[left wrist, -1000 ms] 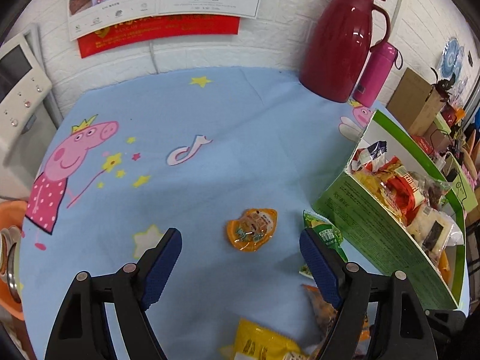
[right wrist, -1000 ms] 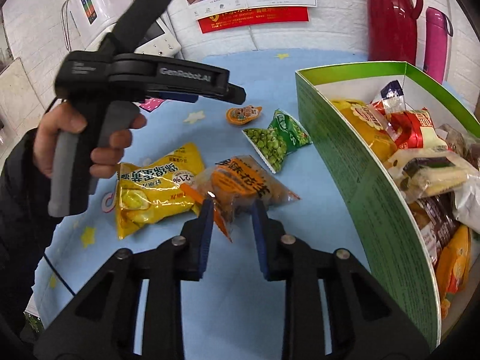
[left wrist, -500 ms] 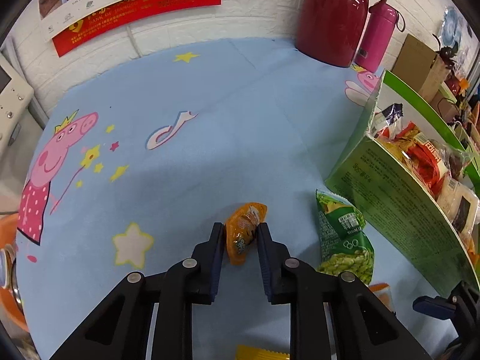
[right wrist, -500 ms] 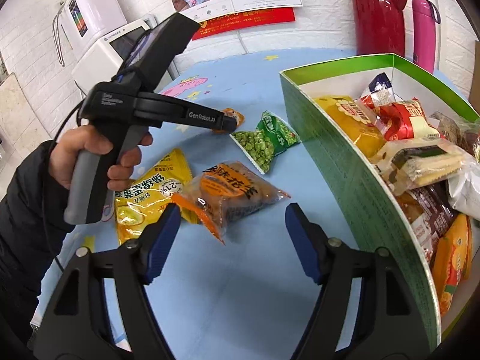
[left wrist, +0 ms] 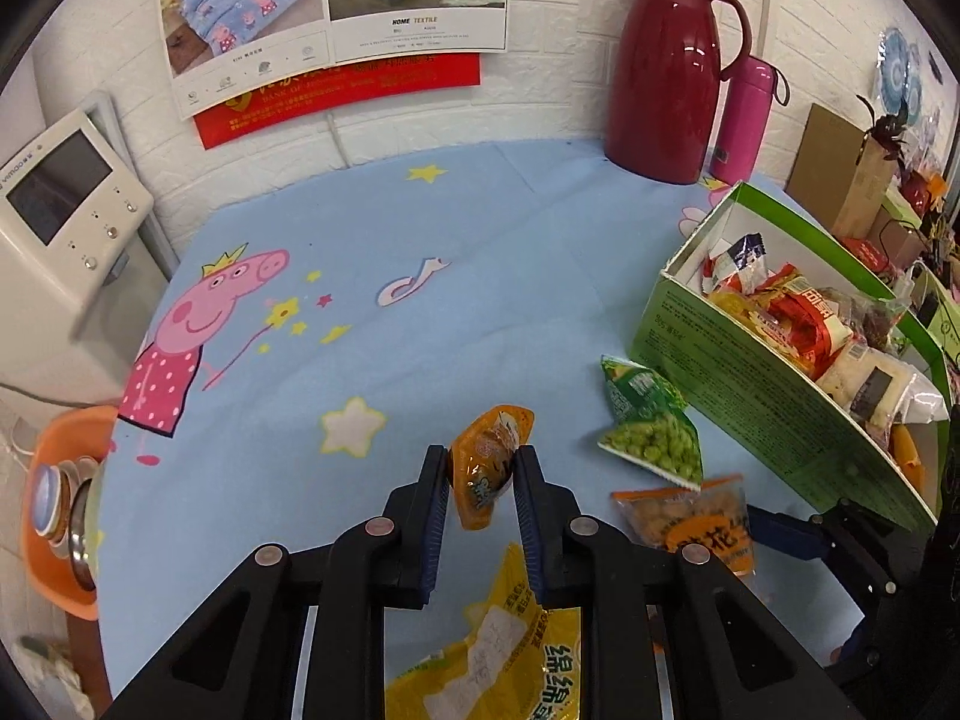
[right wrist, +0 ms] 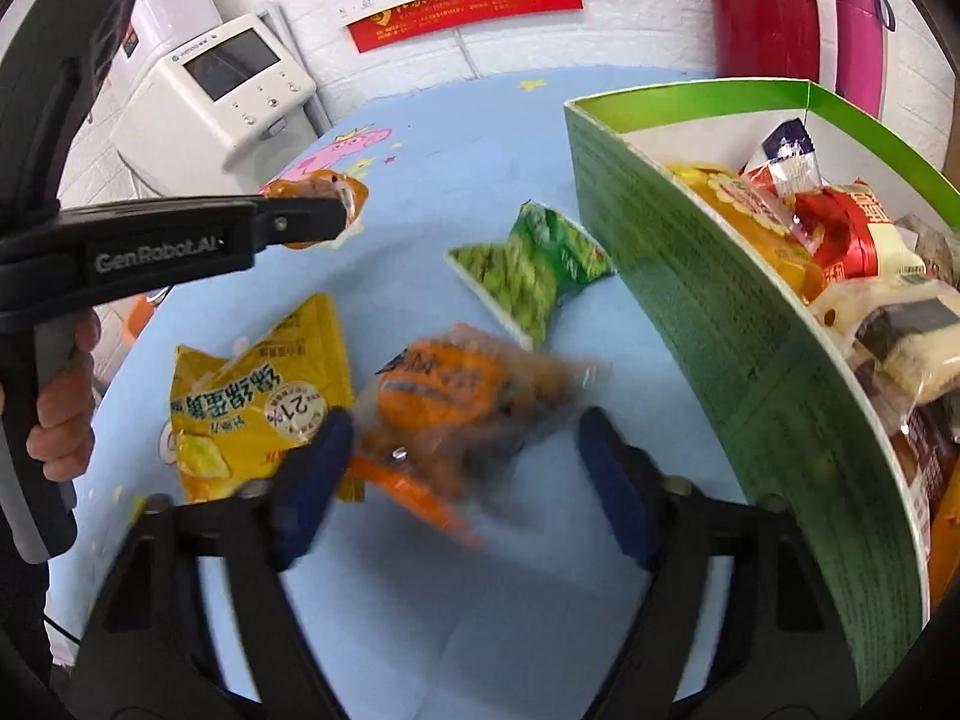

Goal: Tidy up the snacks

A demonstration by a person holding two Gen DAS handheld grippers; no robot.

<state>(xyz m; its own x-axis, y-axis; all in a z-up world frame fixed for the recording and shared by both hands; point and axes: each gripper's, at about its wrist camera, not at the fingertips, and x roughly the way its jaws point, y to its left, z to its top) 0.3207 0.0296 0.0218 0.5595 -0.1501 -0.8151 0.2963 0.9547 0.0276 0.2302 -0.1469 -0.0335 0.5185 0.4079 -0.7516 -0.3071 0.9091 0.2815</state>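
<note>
My left gripper [left wrist: 481, 468] is shut on a small orange jelly pack [left wrist: 489, 462] and holds it above the blue cloth; the right wrist view shows the same orange jelly pack [right wrist: 324, 195] pinched at the left gripper [right wrist: 336, 219] tip. My right gripper [right wrist: 462, 438] stands open around a blurred orange snack bag [right wrist: 456, 402], fingers on either side and apart from it. A green pea bag [right wrist: 534, 270] and a yellow snack bag [right wrist: 258, 402] lie on the cloth. The green box [right wrist: 720, 312] at the right holds several snacks.
A red thermos jug [left wrist: 672, 72] and a pink bottle [left wrist: 744, 120] stand at the back by the wall. A white appliance [left wrist: 60, 222] sits at the left, with an orange bowl [left wrist: 48, 510] below it. A person's hand [right wrist: 60, 384] grips the left handle.
My left gripper closed on the orange jelly pack and lifted it off the cloth. My right gripper opened wide and dropped toward the orange snack bag.
</note>
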